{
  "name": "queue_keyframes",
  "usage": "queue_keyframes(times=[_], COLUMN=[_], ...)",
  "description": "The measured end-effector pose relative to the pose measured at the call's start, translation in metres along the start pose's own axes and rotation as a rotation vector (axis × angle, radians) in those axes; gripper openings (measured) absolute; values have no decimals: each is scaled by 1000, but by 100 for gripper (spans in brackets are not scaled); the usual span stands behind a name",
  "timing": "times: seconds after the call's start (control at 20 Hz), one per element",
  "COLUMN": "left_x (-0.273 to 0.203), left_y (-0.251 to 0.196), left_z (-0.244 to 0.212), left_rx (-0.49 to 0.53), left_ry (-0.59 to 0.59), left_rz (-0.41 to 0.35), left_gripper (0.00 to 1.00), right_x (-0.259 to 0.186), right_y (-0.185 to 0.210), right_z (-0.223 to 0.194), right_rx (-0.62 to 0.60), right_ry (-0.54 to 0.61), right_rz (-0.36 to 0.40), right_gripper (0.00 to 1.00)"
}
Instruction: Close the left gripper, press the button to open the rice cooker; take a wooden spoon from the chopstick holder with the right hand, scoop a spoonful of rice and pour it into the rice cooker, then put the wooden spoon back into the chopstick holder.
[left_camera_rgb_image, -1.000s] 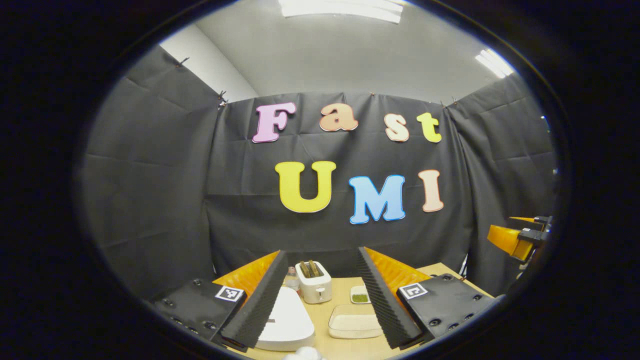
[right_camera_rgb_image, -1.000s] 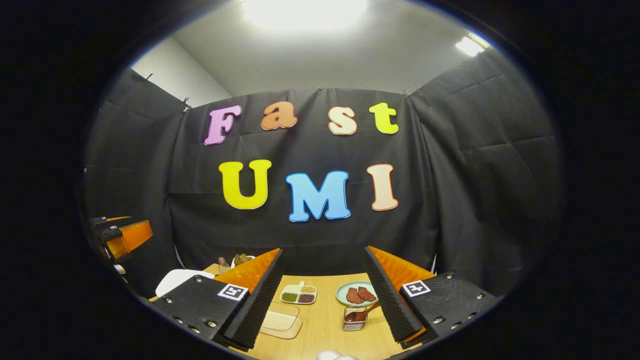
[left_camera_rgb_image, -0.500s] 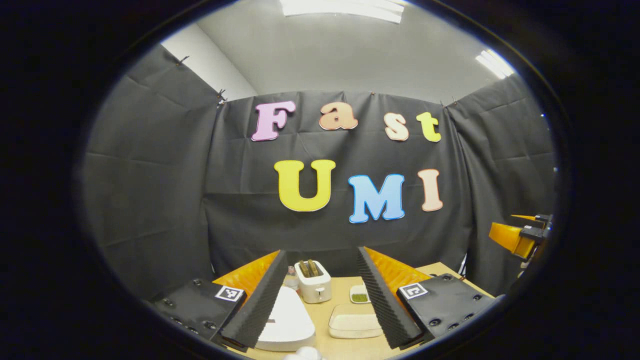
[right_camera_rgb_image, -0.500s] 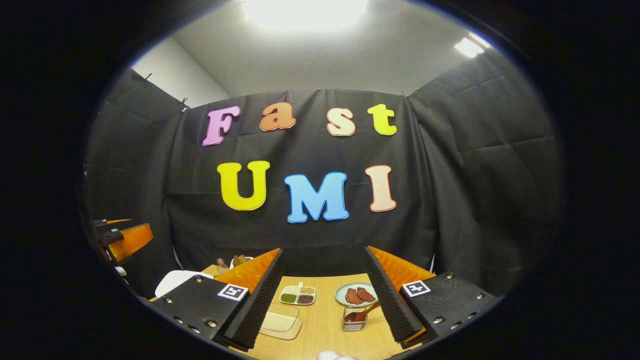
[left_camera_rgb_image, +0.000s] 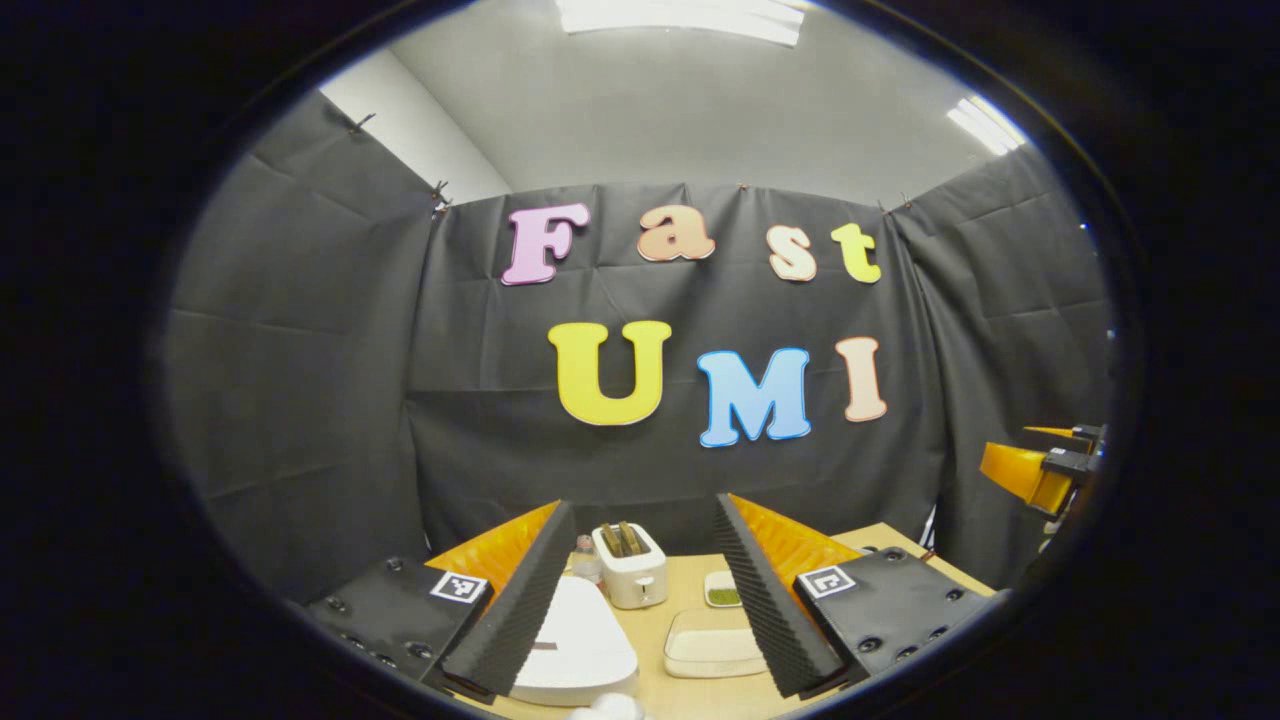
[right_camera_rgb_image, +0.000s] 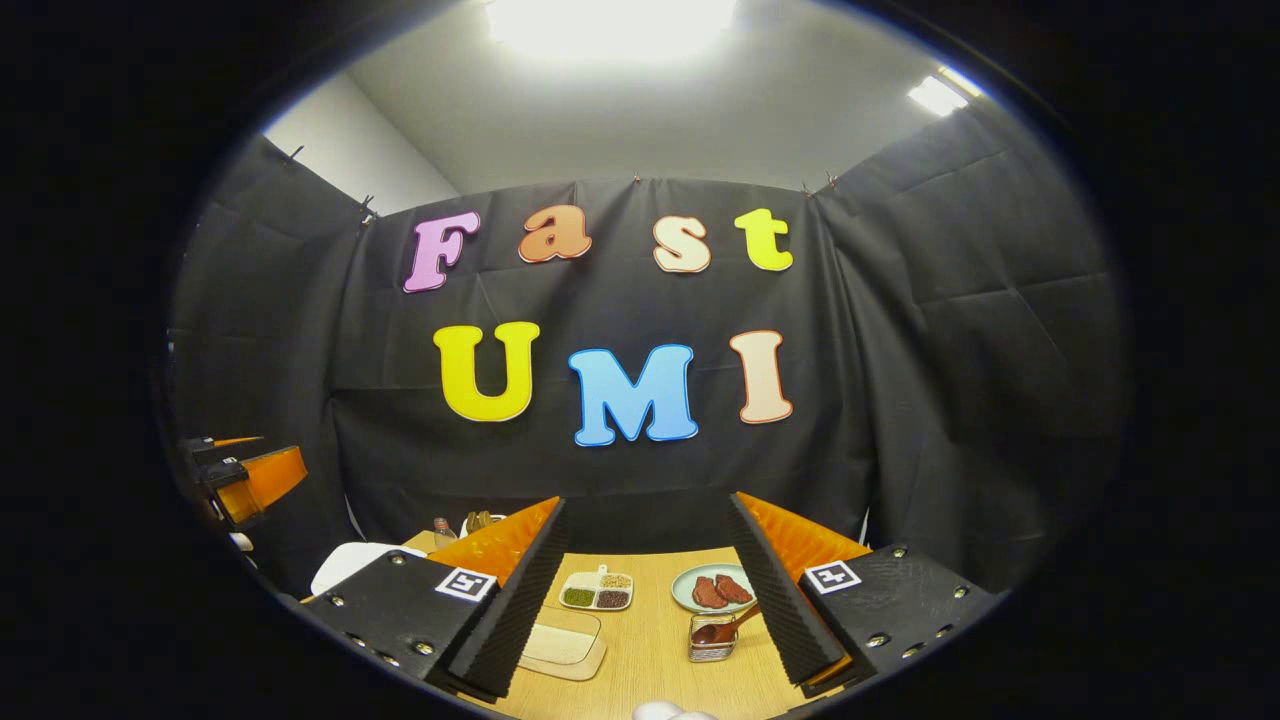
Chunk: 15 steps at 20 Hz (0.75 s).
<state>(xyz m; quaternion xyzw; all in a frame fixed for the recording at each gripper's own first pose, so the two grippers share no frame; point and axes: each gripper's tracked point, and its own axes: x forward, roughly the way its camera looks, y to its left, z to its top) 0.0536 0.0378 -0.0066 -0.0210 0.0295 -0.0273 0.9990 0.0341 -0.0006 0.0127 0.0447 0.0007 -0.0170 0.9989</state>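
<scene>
White rice cooker (left_camera_rgb_image: 575, 640) sitting lid-down at lower centre, left gripper (left_camera_rgb_image: 640, 600) hovering above.
Both grippers' jaws gaping apart; right gripper (right_camera_rgb_image: 650, 600) facing wooden spoon (right_camera_rgb_image: 722, 630) lower right.

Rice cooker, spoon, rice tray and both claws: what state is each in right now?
rice cooker: lid down, closed.
wooden spoon: in the chopstick holder, untouched.
rice tray: uncovered, holding rice.
toaster: bread in its slots.
left claw: open, empty.
right claw: open, empty.
</scene>
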Motion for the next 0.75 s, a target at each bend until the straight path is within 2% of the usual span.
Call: queue_keyframes(times=[0.55, 0.6, 0.75], left_x=[1, 0, 0], left_y=[3, 3, 2], left_z=[0, 0, 0], left_rx=[6, 9, 8], left_ry=[-1, -3, 0], left_rz=[-6, -5, -6], left_gripper=[99, 95, 99], right_x=[-2, -2, -3], right_y=[5, 5, 4], right_z=[1, 2, 3], right_rx=[3, 4, 5], right_ry=[-2, -2, -4], right_rz=[-1, -2, -1], right_gripper=[96, 96, 96])
